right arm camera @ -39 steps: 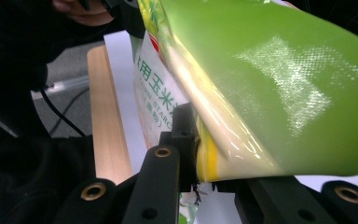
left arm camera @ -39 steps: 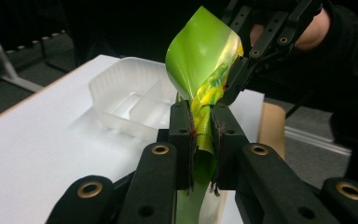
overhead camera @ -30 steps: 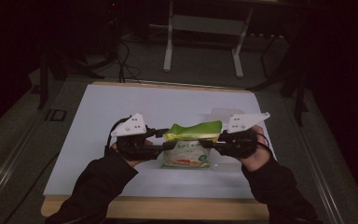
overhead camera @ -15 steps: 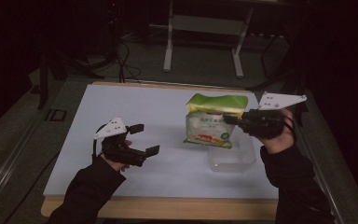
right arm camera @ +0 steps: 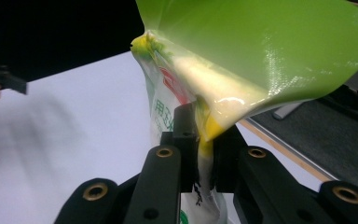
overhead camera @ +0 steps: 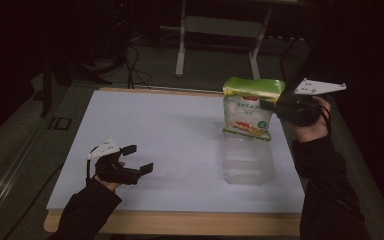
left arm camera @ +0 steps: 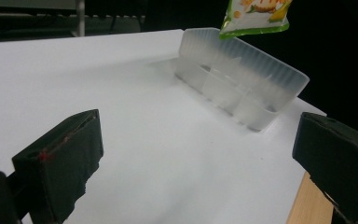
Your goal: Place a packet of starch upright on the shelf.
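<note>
High view: right gripper [overhead camera: 269, 107] pinches the green-topped printed plastic pouch [overhead camera: 250, 107] upright above the clear ribbed plastic box [overhead camera: 247, 162], seemingly to drop it in; left gripper [overhead camera: 139, 158] rests open-jawed aside.

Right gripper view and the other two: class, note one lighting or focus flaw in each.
Right gripper view: glare streaks the green bag; the far hand is smeared. Left gripper view: the near jaws look soft, the clear container sharper. High view: the room beyond the white table is nearly black.

Right tongs [overhead camera: 272, 107] hold a green pouch [overhead camera: 250, 107] above a clear tub [overhead camera: 247, 162]; left tongs [overhead camera: 139, 161] gape.
</note>
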{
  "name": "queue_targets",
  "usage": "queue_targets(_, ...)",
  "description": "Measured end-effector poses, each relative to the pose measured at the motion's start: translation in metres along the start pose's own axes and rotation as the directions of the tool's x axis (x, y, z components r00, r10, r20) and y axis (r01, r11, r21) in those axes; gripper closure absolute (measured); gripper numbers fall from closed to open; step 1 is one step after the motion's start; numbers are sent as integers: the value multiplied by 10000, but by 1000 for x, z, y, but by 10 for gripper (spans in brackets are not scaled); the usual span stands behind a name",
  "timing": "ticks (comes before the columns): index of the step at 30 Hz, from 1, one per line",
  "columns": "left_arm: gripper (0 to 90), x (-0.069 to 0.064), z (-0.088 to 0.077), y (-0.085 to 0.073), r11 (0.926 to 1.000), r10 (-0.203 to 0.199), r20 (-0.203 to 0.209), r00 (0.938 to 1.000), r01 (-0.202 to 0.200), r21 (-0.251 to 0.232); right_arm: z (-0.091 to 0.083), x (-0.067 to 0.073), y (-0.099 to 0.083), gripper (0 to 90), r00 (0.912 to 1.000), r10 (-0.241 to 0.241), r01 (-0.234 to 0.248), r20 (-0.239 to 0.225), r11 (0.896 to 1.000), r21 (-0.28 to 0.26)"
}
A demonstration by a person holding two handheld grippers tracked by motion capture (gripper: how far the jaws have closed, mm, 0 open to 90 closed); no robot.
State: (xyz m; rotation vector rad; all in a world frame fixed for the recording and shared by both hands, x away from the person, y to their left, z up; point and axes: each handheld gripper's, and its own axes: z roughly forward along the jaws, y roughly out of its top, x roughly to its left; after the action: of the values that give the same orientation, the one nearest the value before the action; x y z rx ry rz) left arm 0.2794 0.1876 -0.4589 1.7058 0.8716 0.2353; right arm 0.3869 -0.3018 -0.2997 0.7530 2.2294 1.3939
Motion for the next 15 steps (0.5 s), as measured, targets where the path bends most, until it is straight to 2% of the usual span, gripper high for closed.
queue_targets(1,23,1,0,-2,10000,-22,13,10000,22,5,0,0,0,834,10000,0,0,0,10000,0)
queue_targets(2,23,1,1,-4,10000,-19,-19,10000,19,9,5,-7,-1,833,9998,29,-31,211,10000,86)
queue_targets(5,23,0,2,-6,10000,60,42,10000,-60,-48,14,-15,-4,833,9991,133,-144,403,9995,267)
queue_targets(9,23,-2,4,-11,9998,172,87,9998,-172,-37,24,-24,-9,833,9983,290,-312,505,9986,438)
queue_targets(15,23,-2,5,-16,9994,348,-159,9993,-348,-36,49,-42,-24,832,9965,628,-664,555,9956,655)
